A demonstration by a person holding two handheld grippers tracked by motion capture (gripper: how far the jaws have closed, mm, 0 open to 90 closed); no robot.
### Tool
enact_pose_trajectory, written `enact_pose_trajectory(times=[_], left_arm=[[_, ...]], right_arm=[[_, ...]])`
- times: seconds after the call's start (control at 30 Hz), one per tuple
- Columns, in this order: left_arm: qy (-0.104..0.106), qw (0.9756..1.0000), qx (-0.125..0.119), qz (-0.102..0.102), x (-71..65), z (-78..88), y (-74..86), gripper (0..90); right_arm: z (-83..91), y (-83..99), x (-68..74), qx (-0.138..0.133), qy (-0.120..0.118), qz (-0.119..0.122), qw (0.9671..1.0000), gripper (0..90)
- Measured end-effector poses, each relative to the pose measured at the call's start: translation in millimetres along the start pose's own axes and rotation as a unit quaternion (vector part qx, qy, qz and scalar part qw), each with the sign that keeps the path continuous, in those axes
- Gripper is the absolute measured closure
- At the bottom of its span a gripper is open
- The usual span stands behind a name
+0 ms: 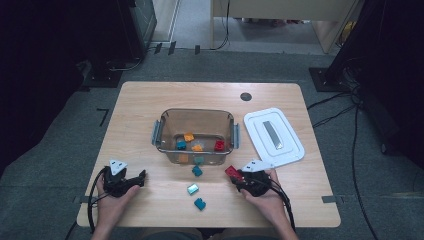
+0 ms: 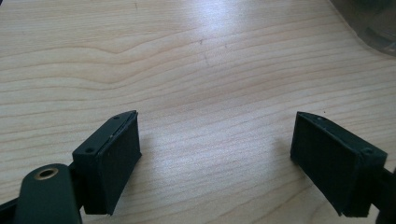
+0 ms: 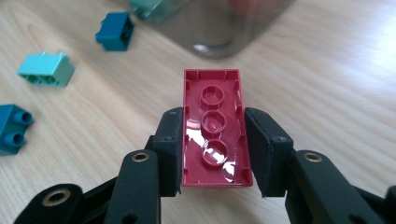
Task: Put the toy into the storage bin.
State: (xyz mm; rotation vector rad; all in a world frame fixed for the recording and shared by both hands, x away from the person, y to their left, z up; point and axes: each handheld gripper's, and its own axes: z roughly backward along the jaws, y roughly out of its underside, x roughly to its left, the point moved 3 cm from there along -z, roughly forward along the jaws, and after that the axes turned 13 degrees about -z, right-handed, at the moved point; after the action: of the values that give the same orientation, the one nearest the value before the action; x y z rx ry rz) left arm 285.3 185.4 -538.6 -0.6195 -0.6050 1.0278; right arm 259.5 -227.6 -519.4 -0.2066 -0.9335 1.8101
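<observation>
Nearest to us, the right gripper (image 3: 212, 140) is clamped on a red rectangular plastic building brick (image 3: 215, 128), its pads pressing the two long sides; the brick's hollow underside with three round tubes faces the camera. In the high view this gripper (image 1: 239, 176) sits at the near right of the light wooden table (image 1: 140, 100), with the red brick (image 1: 232, 172) at its tip, just short of the bin's near wall.

Our left gripper (image 2: 215, 163) has its jaws standing wide apart with nothing but bare wood between them; in the high view it (image 1: 140, 178) rests at the near left, well apart from the bricks.

Between the two hands lie three loose bricks: a dark teal brick (image 1: 200, 203) closest to us, a pale mint-green brick (image 1: 193, 189) just beyond it, and a second dark teal brick (image 1: 197, 171) near the bin.

Farther on stands a clear, smoky plastic storage bin with grey side latches (image 1: 165, 120). Inside we see an orange brick (image 1: 189, 136), a teal brick (image 1: 181, 145), another orange brick (image 1: 197, 147) and a red brick (image 1: 219, 145); the shapes low on its near wall may be reflections, we cannot tell.

To the bin's right lies its white plastic lid with a grey handle strip (image 1: 255, 122), flat on the table. Beyond that, a dark round grommet (image 1: 245, 96) sits near the far edge.
</observation>
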Motion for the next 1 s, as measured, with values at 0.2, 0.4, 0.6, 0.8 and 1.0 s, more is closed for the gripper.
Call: enact_pose_trajectory(times=[0.2, 0.4, 0.6, 0.8, 1.0], left_arm=[[0.0, 1.0, 0.0, 0.0, 0.0, 0.0, 0.0, 15.7], [0.0, 1.0, 0.0, 0.0, 0.0, 0.0, 0.0, 15.7], [0.0, 1.0, 0.0, 0.0, 0.0, 0.0, 0.0, 15.7], [0.0, 1.0, 0.0, 0.0, 0.0, -0.1, 0.0, 15.7], [0.0, 1.0, 0.0, 0.0, 0.0, -0.1, 0.0, 15.7]], right_arm=[[17.8, -9.3, -14.4, -0.008, 0.01, -0.015, 0.9998, 60.2], [38.0, -23.2, -25.7, -0.017, 0.025, -0.023, 0.9993, 60.1], [54.0, -39.6, -30.4, -0.024, 0.031, -0.021, 0.999, 60.2], [66.0, -58.8, -30.4, -0.025, 0.032, -0.019, 0.999, 60.2], [75.2, -80.2, -27.7, -0.026, 0.034, -0.016, 0.999, 60.2]])
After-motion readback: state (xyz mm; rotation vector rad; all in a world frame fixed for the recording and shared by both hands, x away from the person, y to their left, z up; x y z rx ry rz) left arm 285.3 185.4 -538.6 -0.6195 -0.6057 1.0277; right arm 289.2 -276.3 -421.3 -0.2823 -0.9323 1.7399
